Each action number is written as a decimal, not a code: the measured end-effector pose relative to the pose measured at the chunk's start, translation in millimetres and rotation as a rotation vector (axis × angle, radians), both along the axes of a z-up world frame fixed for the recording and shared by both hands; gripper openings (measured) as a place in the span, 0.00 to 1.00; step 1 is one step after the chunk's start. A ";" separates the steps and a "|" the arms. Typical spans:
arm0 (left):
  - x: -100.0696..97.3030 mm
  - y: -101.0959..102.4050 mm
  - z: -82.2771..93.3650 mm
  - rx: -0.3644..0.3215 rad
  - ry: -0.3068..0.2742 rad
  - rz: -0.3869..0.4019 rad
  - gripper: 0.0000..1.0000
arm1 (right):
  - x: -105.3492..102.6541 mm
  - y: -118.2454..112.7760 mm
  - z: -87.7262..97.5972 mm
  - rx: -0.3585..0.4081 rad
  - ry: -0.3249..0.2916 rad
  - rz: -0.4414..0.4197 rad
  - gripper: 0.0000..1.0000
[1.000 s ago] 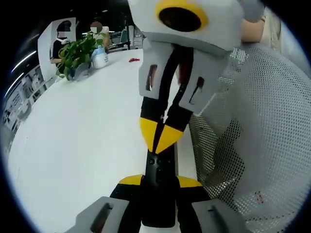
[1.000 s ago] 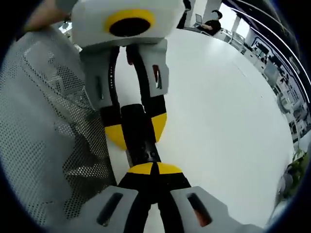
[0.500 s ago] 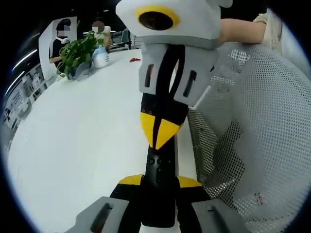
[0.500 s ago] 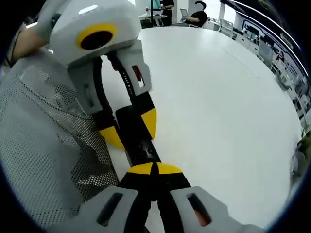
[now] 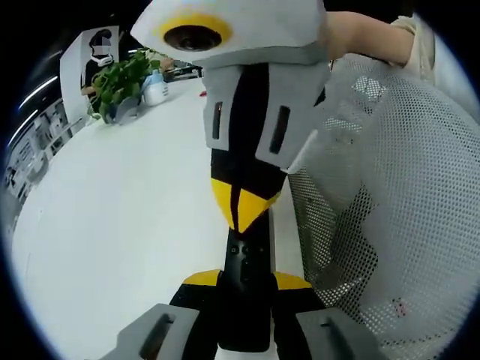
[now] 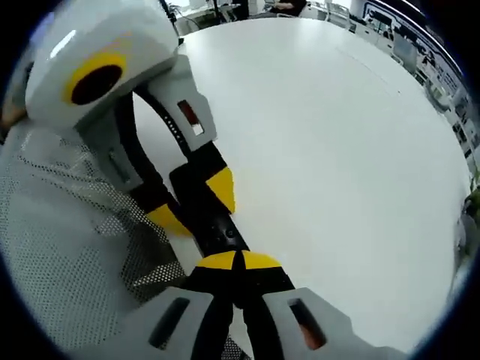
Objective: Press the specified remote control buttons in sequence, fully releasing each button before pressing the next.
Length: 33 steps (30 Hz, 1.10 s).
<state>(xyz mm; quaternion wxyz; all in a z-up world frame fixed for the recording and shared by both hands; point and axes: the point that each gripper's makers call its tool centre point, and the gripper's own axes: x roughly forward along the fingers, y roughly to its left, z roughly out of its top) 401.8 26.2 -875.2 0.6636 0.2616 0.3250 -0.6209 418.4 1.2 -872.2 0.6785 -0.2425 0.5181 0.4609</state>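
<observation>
A black remote control (image 5: 244, 300) stands between my left gripper's (image 5: 246, 280) yellow-tipped jaws, which are shut on its lower half. My right gripper (image 5: 240, 214) reaches in from above with its tips closed into one yellow point at the remote's upper buttons; whether it presses or only hovers I cannot tell. In the right gripper view my own shut tips (image 6: 238, 261) meet the near end of the remote (image 6: 217, 225). The left gripper (image 6: 195, 202) clamps it from the far side, a yellow pad on either side.
A wide white table (image 5: 112, 202) spreads to the left. A white mesh chair back (image 5: 390, 217) stands close on the right. A potted plant (image 5: 120, 82) and a bottle (image 5: 155, 91) sit at the far edge. A person's forearm (image 5: 367, 45) holds the right gripper.
The right gripper has tilted, its body swinging left and closer in the left gripper view, while its shut tips stay at the remote's upper end. The left gripper still clamps the remote.
</observation>
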 end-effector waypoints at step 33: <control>0.4 -1.2 0.2 0.013 0.015 0.027 0.24 | -3.4 -6.9 -1.1 -0.119 0.118 0.074 0.00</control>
